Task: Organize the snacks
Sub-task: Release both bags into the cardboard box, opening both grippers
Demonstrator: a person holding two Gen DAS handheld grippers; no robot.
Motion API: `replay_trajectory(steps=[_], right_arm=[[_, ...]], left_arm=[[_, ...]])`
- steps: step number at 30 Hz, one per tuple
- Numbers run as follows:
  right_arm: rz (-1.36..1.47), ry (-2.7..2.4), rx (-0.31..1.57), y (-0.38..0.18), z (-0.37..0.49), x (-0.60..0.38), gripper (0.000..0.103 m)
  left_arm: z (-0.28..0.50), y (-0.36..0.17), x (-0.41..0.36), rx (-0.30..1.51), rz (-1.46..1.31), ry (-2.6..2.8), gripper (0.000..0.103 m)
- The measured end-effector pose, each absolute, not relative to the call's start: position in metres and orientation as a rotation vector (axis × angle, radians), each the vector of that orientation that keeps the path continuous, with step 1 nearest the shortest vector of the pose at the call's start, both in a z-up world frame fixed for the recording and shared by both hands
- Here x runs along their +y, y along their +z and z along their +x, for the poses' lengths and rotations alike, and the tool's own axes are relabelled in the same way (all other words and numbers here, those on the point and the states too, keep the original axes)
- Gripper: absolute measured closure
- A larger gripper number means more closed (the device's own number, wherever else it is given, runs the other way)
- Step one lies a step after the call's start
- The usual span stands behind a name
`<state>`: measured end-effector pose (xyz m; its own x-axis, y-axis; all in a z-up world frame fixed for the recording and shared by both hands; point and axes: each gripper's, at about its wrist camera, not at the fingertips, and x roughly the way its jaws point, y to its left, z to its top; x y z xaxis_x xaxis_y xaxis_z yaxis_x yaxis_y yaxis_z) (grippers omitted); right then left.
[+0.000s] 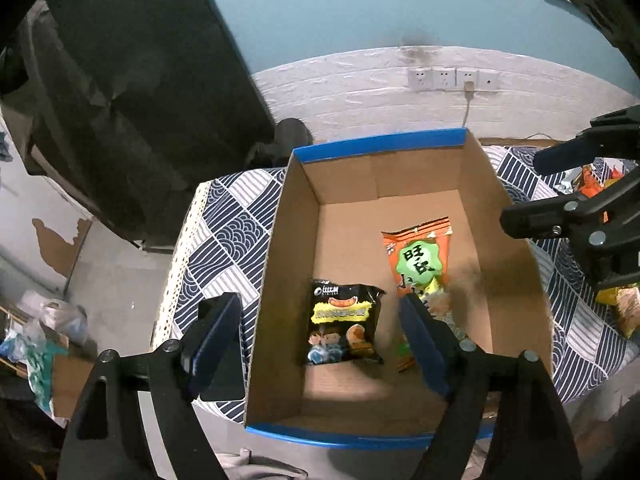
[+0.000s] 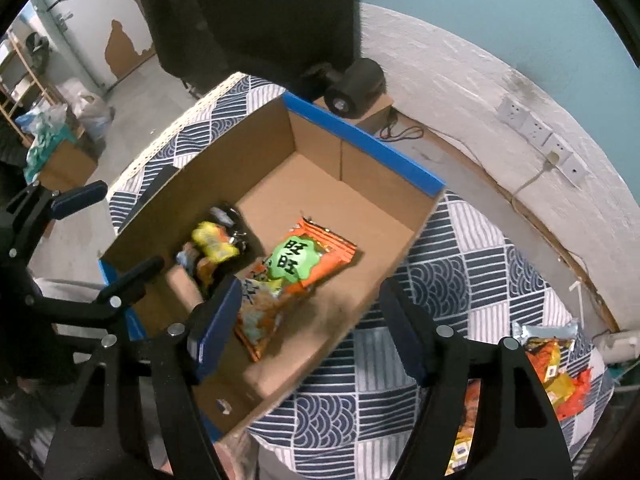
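Beside box, loose snacks.

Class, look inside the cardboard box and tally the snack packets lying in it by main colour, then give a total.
Black packets: 1, the black packet on the floor of the cardboard box.
Orange packets: 1, the orange packet with a green label beside it.
Total: 2.

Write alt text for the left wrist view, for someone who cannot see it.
An open cardboard box on a patterned cloth holds two snack packets, a black one and an orange one. The left tongs hang open above it, one finger outside the box wall, and the right tongs reach in from the right edge.
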<state>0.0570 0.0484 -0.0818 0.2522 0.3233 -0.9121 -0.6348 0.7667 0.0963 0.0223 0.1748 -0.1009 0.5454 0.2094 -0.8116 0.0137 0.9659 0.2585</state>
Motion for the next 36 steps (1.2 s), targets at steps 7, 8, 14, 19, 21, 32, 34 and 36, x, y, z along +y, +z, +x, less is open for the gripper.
replay_trajectory(steps=[7, 8, 14, 19, 21, 32, 34, 36], right_arm=[[-0.315, 0.622, 1.129, -0.077, 0.056, 0.021, 0.031], [-0.318, 0.615, 1.128, -0.076, 0.056, 0.018, 0.031], [-0.303, 0.584, 1.116, -0.070, 0.051, -0.012, 0.031], [-0.292, 0.553, 1.110, -0.065, 0.048, -0.039, 0.031], [-0.292, 0.538, 1.105, -0.063, 0.046, -0.050, 0.031], [-0.275, 0.468, 1.090, -0.059, 0.035, -0.109, 0.031], [-0.272, 0.458, 1.092, -0.059, 0.031, -0.121, 0.031], [-0.269, 0.445, 1.094, -0.059, 0.028, -0.133, 0.031]], left_arm=[[0.019, -0.092, 0.154, 0.973, 0.262, 0.072, 0.020], [0.019, -0.090, 0.151, 0.970, 0.265, 0.065, 0.020], [0.021, -0.084, 0.126, 0.960, 0.278, 0.016, 0.020], [0.023, -0.082, 0.105, 0.962, 0.279, -0.039, 0.020], [0.024, -0.081, 0.096, 0.965, 0.278, -0.062, 0.020], [0.027, -0.076, 0.046, 0.957, 0.326, -0.151, 0.020], [0.028, -0.077, 0.038, 0.959, 0.331, -0.168, 0.020], [0.029, -0.079, 0.030, 0.967, 0.333, -0.186, 0.020]])
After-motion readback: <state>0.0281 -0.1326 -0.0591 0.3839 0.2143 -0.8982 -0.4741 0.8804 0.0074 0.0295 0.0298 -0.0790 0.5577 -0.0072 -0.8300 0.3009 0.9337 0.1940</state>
